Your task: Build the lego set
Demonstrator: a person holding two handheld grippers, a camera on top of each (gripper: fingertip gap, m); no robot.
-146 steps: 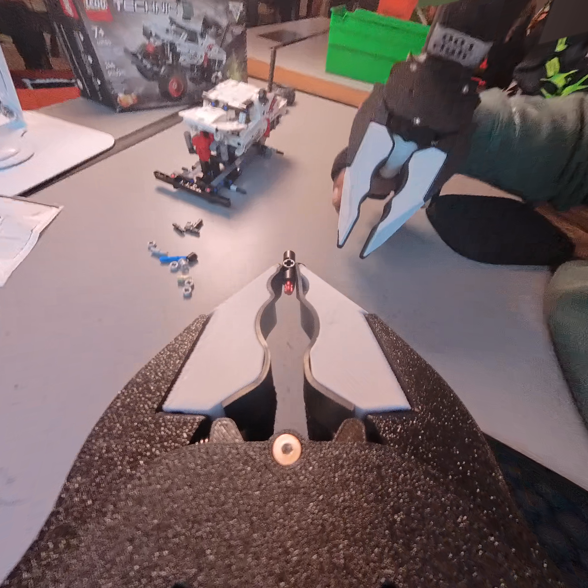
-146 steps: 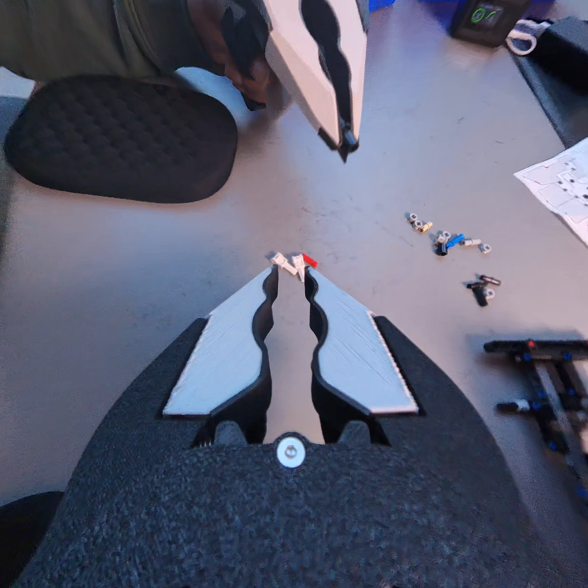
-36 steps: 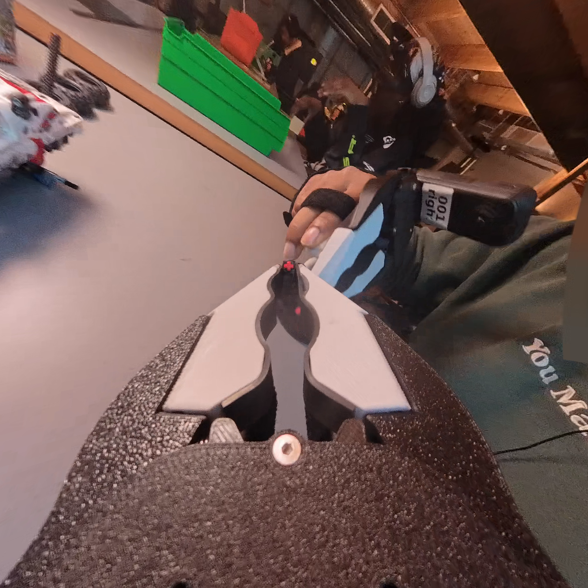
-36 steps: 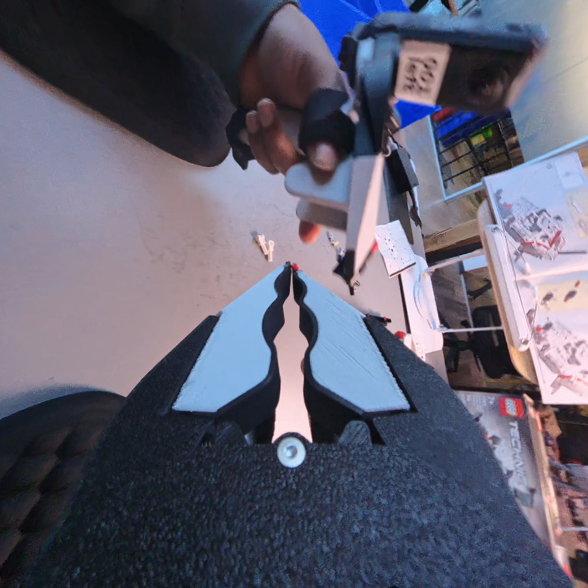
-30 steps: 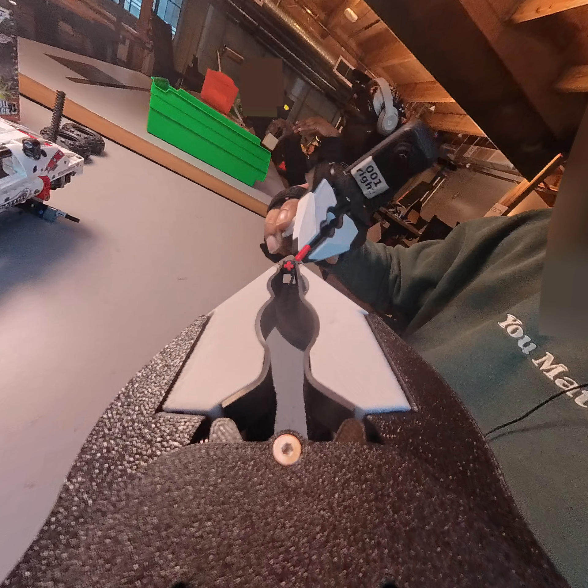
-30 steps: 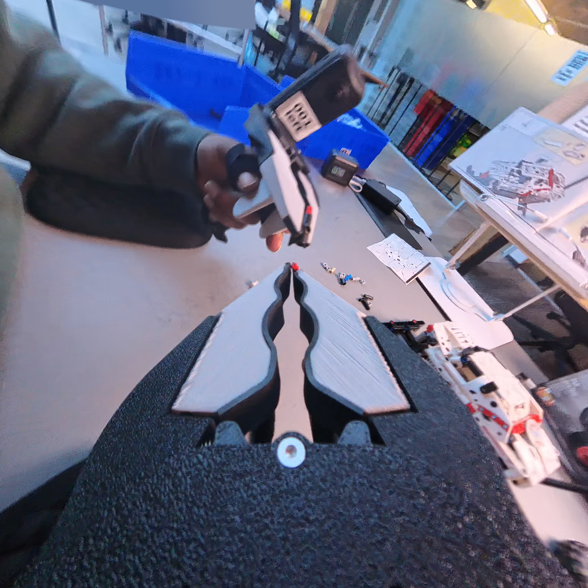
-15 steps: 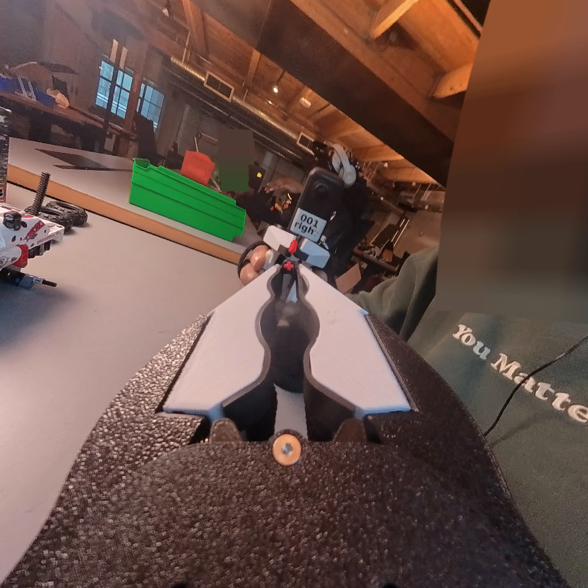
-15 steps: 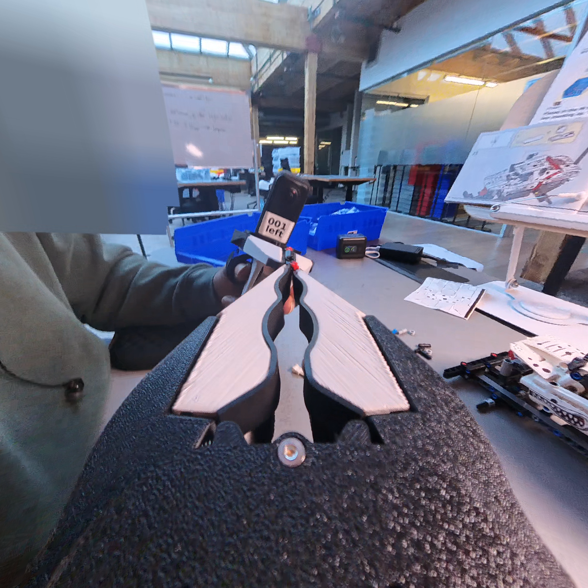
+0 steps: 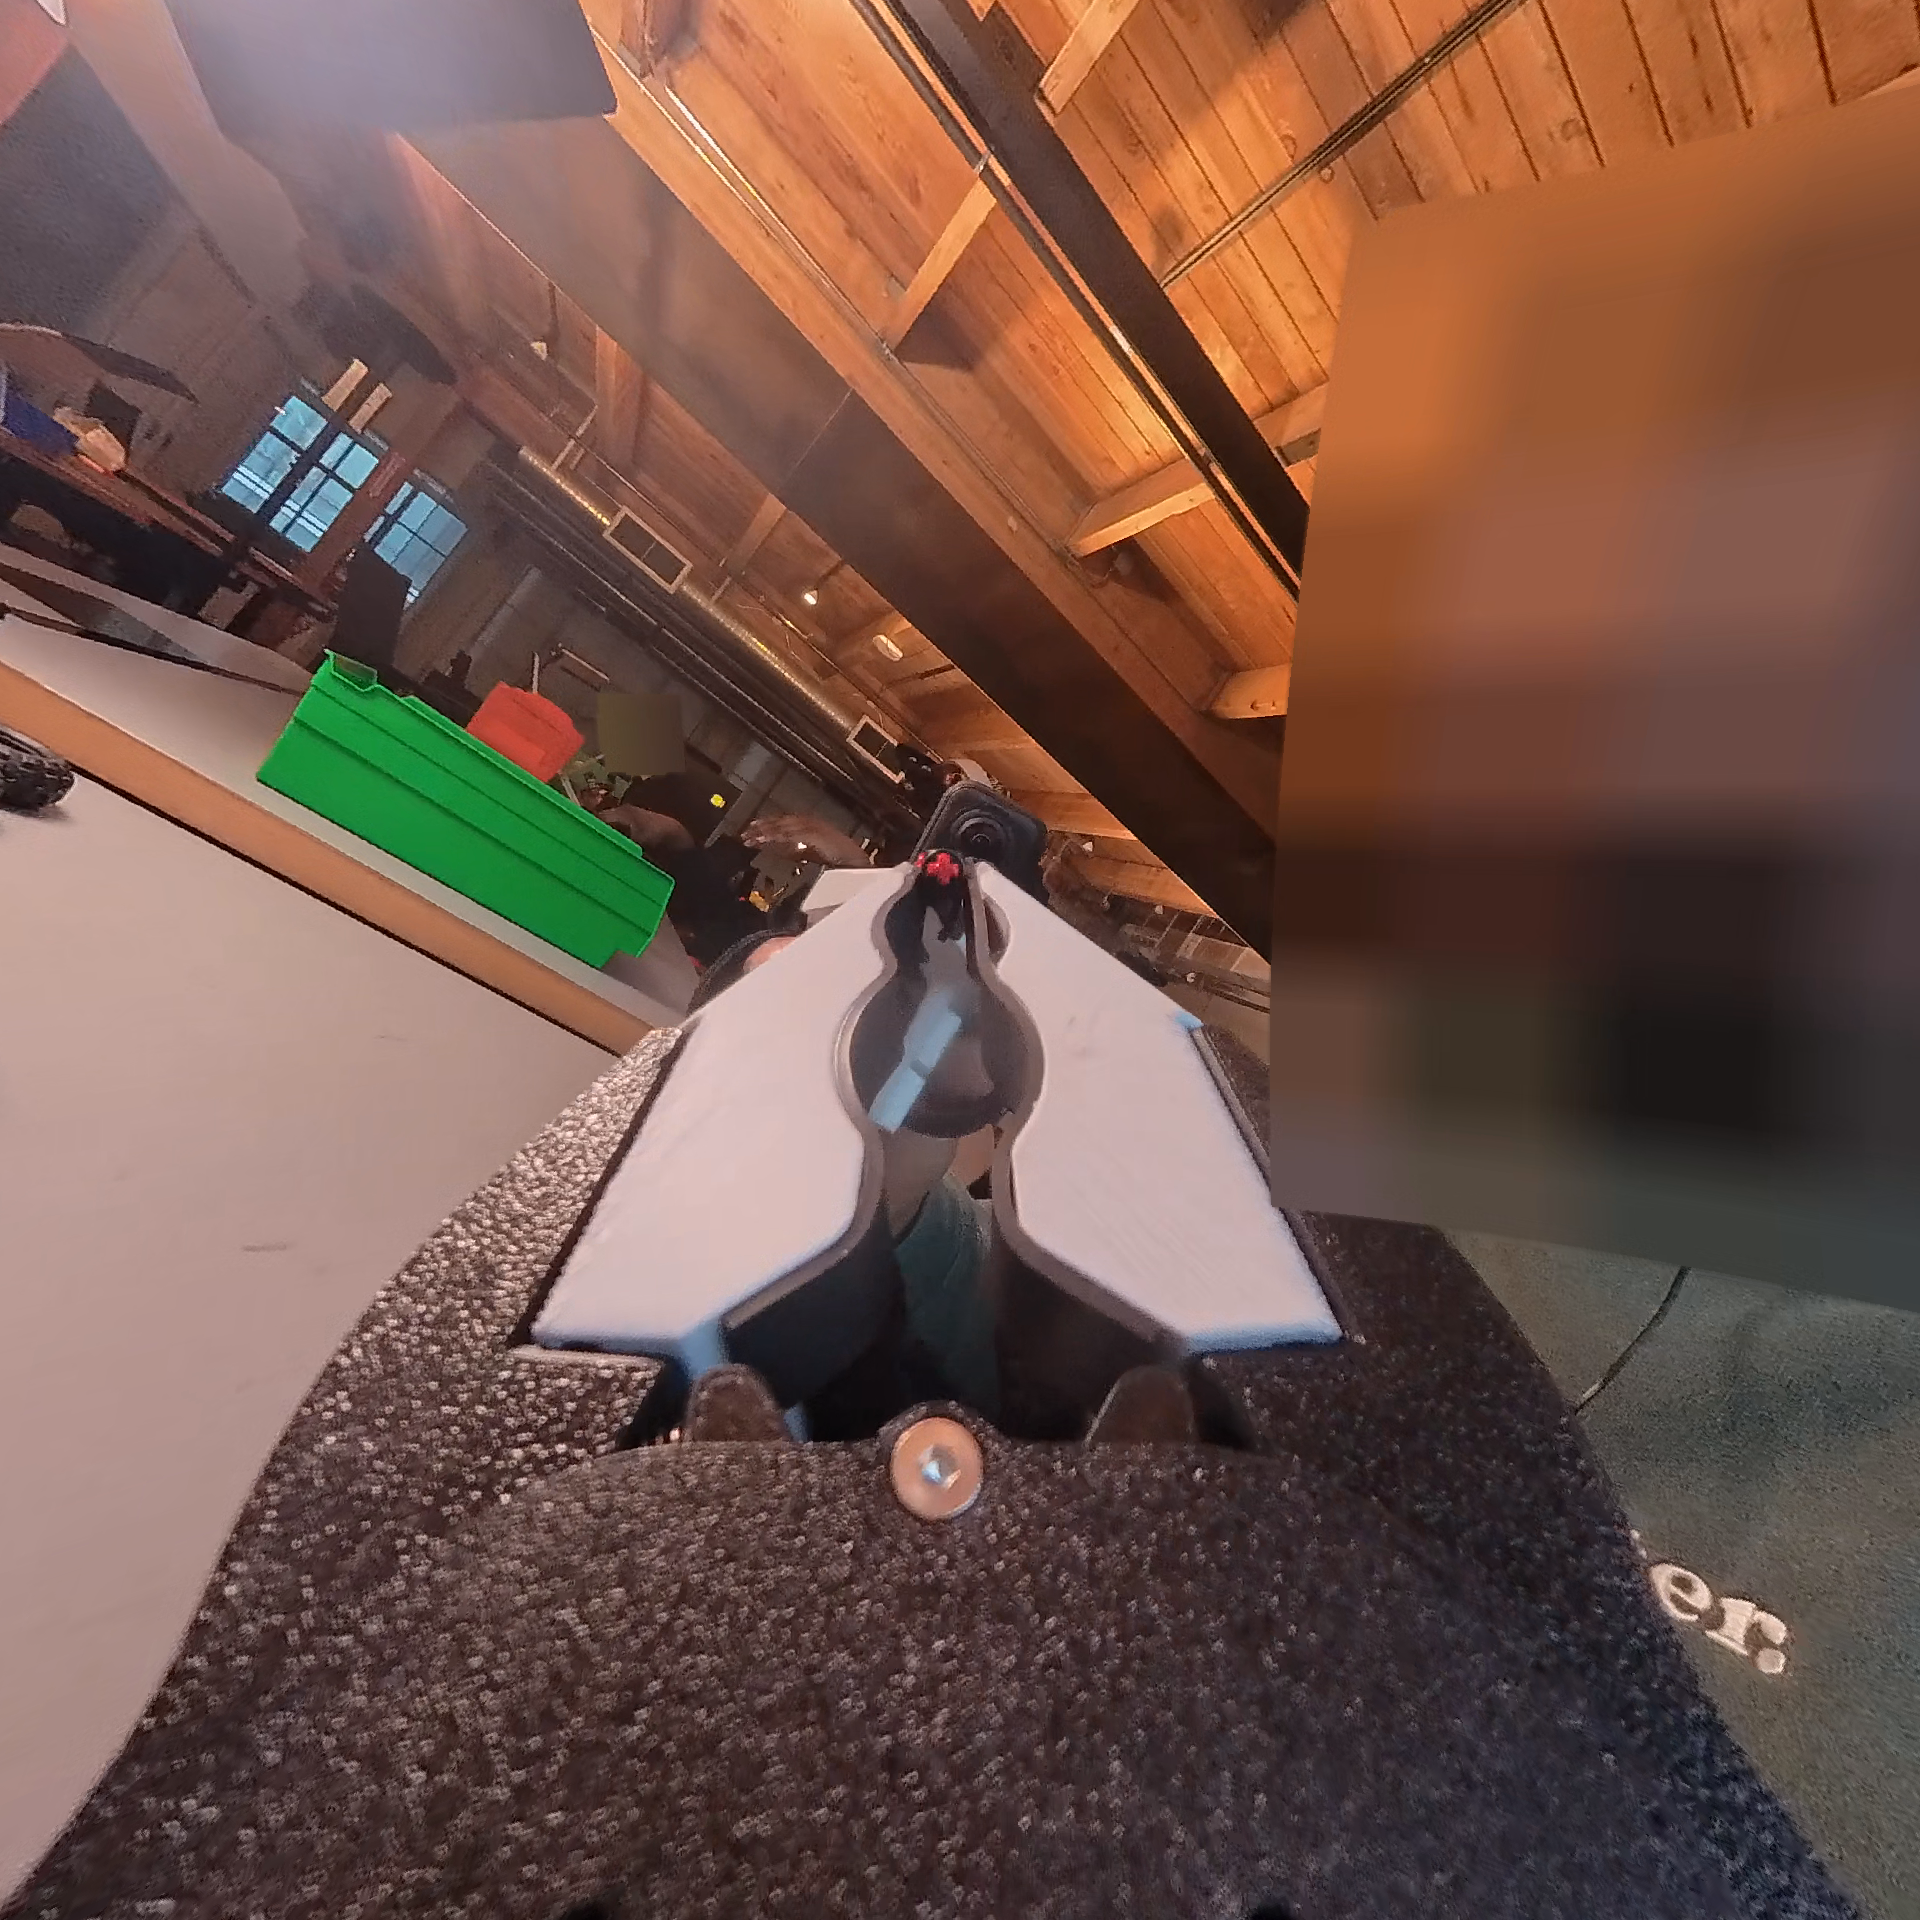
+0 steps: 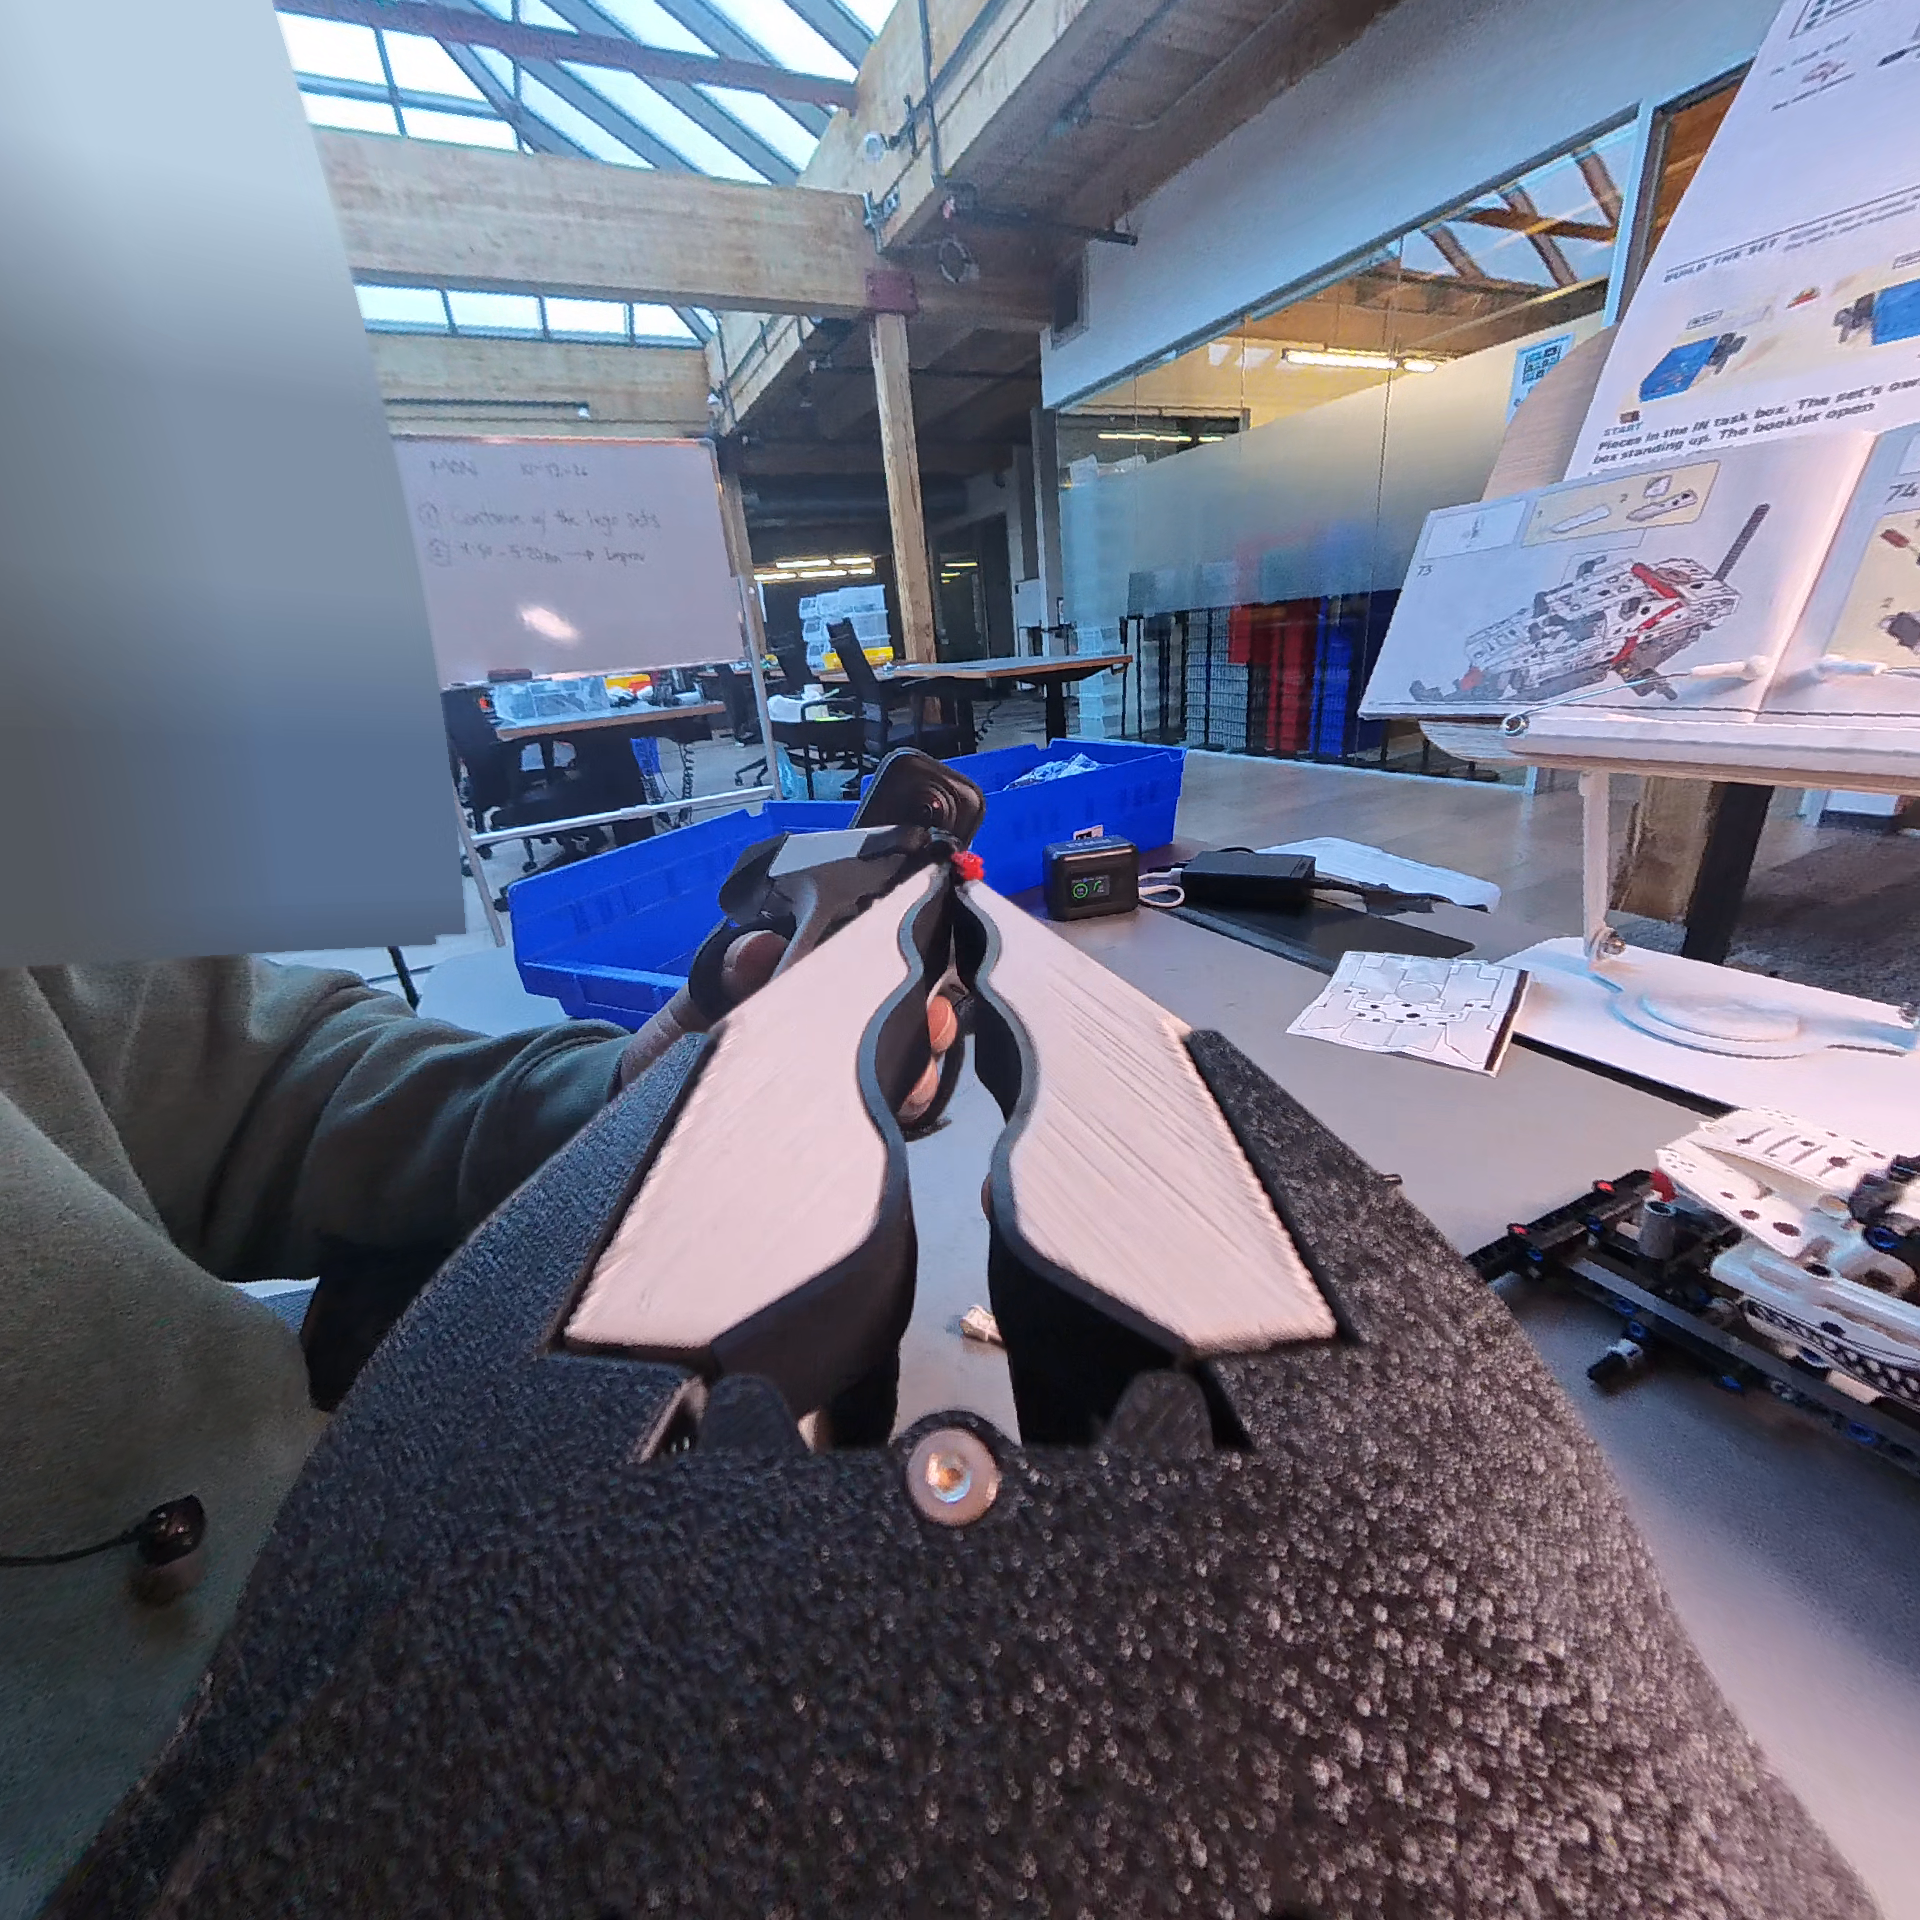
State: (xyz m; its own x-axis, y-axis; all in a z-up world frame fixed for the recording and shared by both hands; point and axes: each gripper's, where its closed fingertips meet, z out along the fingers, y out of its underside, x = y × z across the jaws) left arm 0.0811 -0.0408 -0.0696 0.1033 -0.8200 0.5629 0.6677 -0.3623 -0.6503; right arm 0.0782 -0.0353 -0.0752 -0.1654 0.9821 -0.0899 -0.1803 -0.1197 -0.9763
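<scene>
My left gripper [image 9: 940, 883] is shut on a small black connector with a red axle end [image 9: 940, 865], held up in the air. My right gripper [image 10: 964, 883] is shut on a small red pin [image 10: 966, 864]. The two grippers face each other tip to tip, and the red parts meet at the tips. In the left wrist view the right gripper is mostly hidden behind my fingers; only its camera [image 9: 982, 831] shows. In the right wrist view the left gripper [image 10: 831, 862] and the hand holding it show just beyond my tips. The white truck model [image 10: 1787, 1216] sits on the table at the right.
An instruction booklet on a white stand [image 10: 1662, 613] stands at the right, with a sticker sheet [image 10: 1403, 1008] before it. Blue bins [image 10: 665, 904] and a black device [image 10: 1091, 878] lie behind. A small white piece [image 10: 977, 1325] lies on the grey table. A green bin [image 9: 457, 810] sits at the far edge. Left and right tips are no more than a few centimetres apart. Left tips and right tips are each some 25 centimeters from the white truck model [image 10: 1787, 1216].
Both grippers have risen from the table and tilted upward, and the right gripper has closed in until its tips meet mine. Both stay shut on their pieces.
</scene>
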